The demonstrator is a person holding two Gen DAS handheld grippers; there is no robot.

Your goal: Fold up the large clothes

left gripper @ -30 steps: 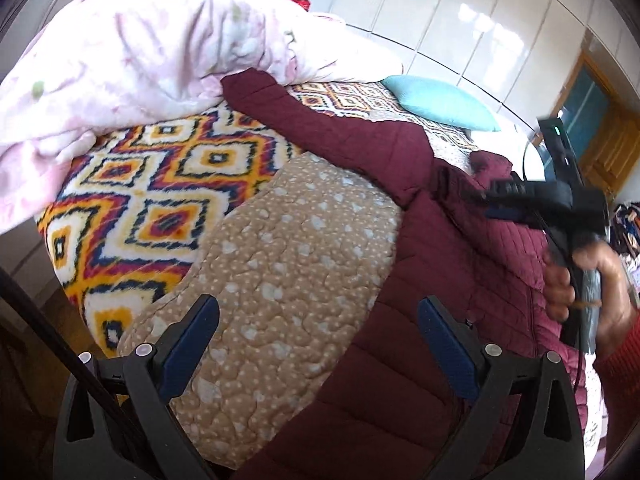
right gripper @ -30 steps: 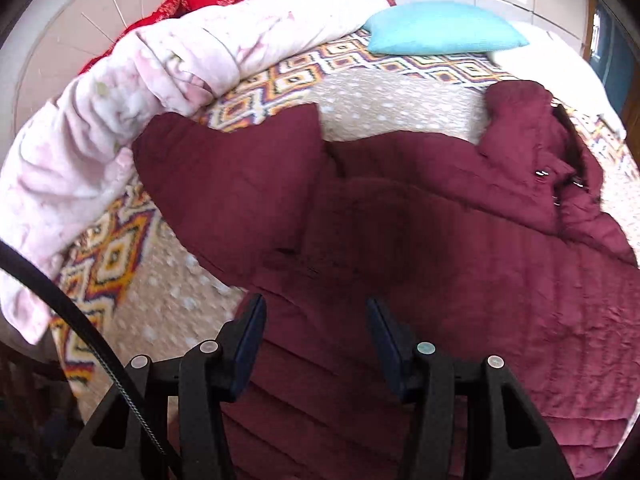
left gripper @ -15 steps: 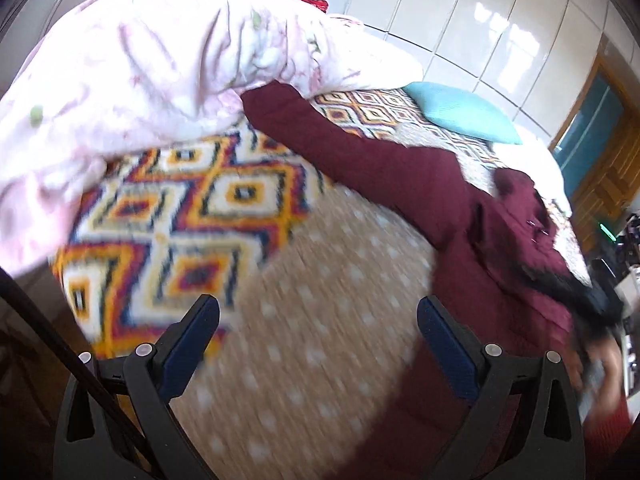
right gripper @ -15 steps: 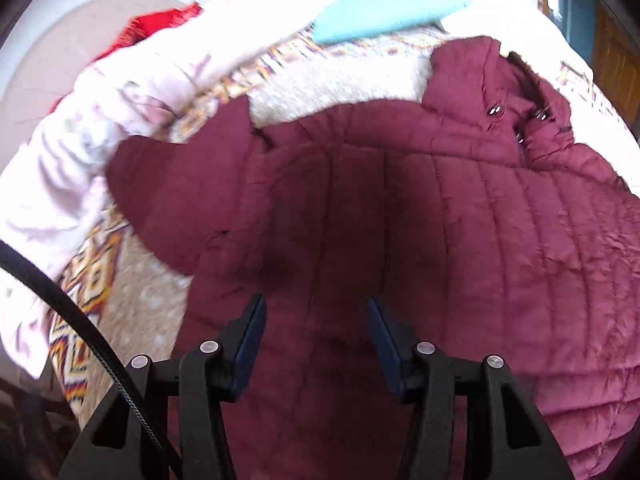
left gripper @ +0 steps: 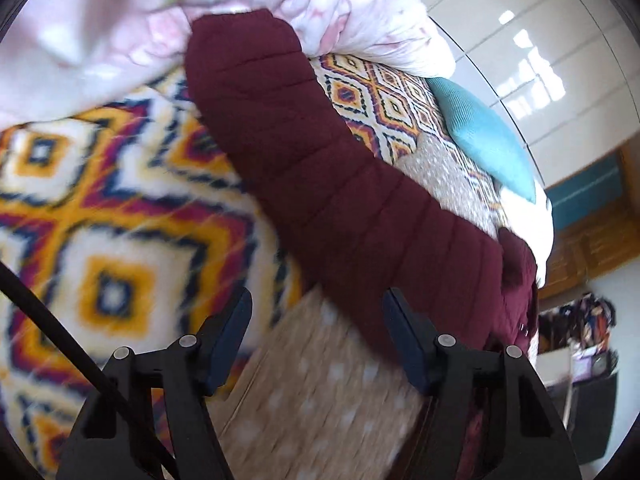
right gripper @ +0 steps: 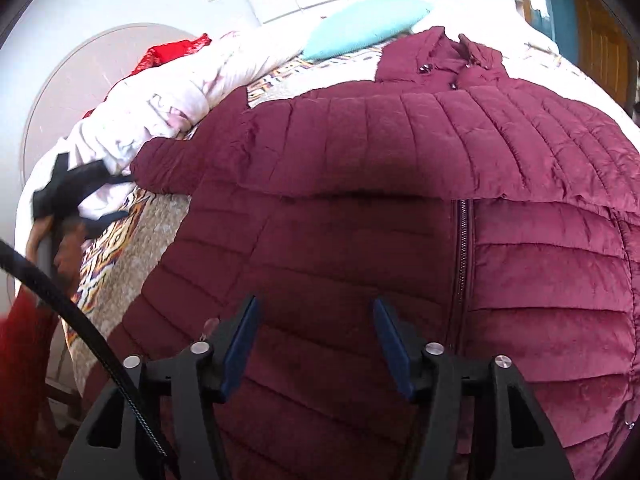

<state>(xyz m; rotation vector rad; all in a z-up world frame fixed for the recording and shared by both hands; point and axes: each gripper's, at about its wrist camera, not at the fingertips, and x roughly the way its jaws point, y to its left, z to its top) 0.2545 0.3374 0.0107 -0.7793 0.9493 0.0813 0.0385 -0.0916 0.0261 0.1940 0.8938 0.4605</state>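
Left wrist view: the left hand-held gripper (left gripper: 316,340) has just been closing, yet its jaws stand apart with nothing between them. They hover over the bed (left gripper: 100,216), above the seam where the patterned blanket meets a tan dotted quilt (left gripper: 320,392). One sleeve (left gripper: 320,168) of the maroon quilted jacket lies just ahead and to the right of the jaws. Its long axis runs diagonally from the cuff at upper left, tucked against the pink comforter (left gripper: 120,20), down to the shoulder at lower right. One teal pillow (left gripper: 484,136) sits farther back.

Right wrist view: the right hand-held gripper (right gripper: 314,344) has just been opening, and its jaws are apart and empty over the jacket (right gripper: 400,208) body, which is spread across the bed with its one collar far from the camera and its zipper (right gripper: 462,256) running towards the jaws. The same sleeve stretches out to the left, towards the left hand-held gripper seen there. The left hand is judged nearer the sleeve, so folding the sleeve inwards likely falls to it. One jacket in all; two grippers.
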